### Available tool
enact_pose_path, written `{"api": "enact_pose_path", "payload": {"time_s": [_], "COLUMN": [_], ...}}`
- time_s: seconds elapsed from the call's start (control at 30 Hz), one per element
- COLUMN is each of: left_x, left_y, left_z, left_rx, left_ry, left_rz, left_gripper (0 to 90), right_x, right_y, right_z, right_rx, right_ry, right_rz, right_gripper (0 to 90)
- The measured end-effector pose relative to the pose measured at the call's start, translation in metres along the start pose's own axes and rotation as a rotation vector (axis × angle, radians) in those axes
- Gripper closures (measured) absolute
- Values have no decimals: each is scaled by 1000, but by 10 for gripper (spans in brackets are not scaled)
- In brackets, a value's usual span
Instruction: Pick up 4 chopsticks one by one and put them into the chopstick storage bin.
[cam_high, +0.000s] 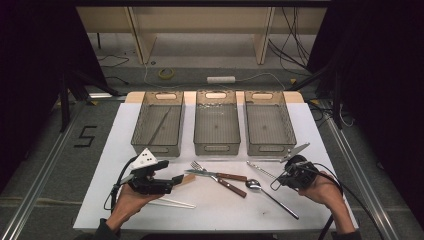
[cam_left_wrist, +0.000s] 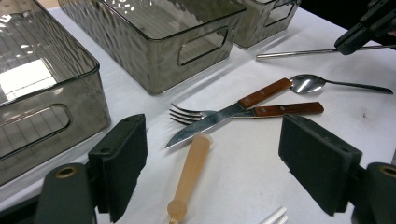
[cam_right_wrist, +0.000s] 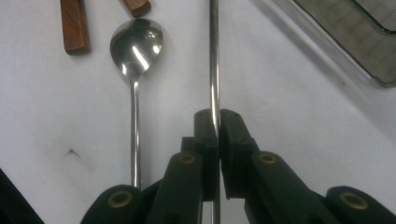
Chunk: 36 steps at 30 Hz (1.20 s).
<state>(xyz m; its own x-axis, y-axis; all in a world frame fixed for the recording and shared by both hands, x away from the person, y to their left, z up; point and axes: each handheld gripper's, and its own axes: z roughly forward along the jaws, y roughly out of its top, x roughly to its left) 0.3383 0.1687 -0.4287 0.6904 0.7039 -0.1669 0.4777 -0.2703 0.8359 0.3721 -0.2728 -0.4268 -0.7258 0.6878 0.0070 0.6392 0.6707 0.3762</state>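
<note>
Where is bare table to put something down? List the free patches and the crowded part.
Free: the white table right of the right bin; the strip left of the left bin; the front edge below the spoon. Crowded: the middle, where knife, fork and spoon lie between both grippers.

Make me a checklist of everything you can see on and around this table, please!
Surface: white table, mostly bare at the front.
Job's things: three see-through bins in a row at the back; the left one holds a thin stick. A knife lies crossed over a fork, both with wooden handles. A spoon, a tan plastic handle and white chopsticks lie nearby.
Clutter: nothing seen.
Grippers: left gripper open, above the tan handle; right gripper shut on a metal rod.
Cables: one trails from each gripper; more lie on the floor behind the table.
Surroundings: grey floor with a taped 5, a tape roll and wooden shelf legs.
</note>
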Motion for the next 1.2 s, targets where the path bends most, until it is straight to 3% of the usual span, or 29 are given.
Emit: {"api": "enact_pose_path", "payload": {"time_s": [0.37, 0.63, 0.7, 0.77, 0.83, 0.93, 1.2], "left_x": [-4, -5, -9, -12, -15, -24, -37], "left_y": [5, 12, 17, 22, 23, 28, 35], "left_z": [5, 18, 25, 32, 35, 46, 67], "left_rx": [22, 67, 98, 116, 123, 156, 196], "left_ry": [-29, -48, -82, -124, -128, -129, -186], "left_rz": [20, 53, 74, 62, 74, 142, 218], "left_gripper": [237, 241, 241, 241, 242, 242, 251], "right_x": [2, 25, 31, 38, 44, 52, 68], "right_y": [3, 25, 30, 35, 40, 45, 54], "right_z": [-10, -22, -24, -25, -25, -24, -23], "right_rx": [-51, -93, -102, -101, -100, -102, -90], "right_ry": [27, 69, 83, 90, 102, 114, 147], "right_rz": [2, -93, -111, -134, -155, -184, -229], "right_gripper": [870, 870, 870, 870, 870, 870, 870]}}
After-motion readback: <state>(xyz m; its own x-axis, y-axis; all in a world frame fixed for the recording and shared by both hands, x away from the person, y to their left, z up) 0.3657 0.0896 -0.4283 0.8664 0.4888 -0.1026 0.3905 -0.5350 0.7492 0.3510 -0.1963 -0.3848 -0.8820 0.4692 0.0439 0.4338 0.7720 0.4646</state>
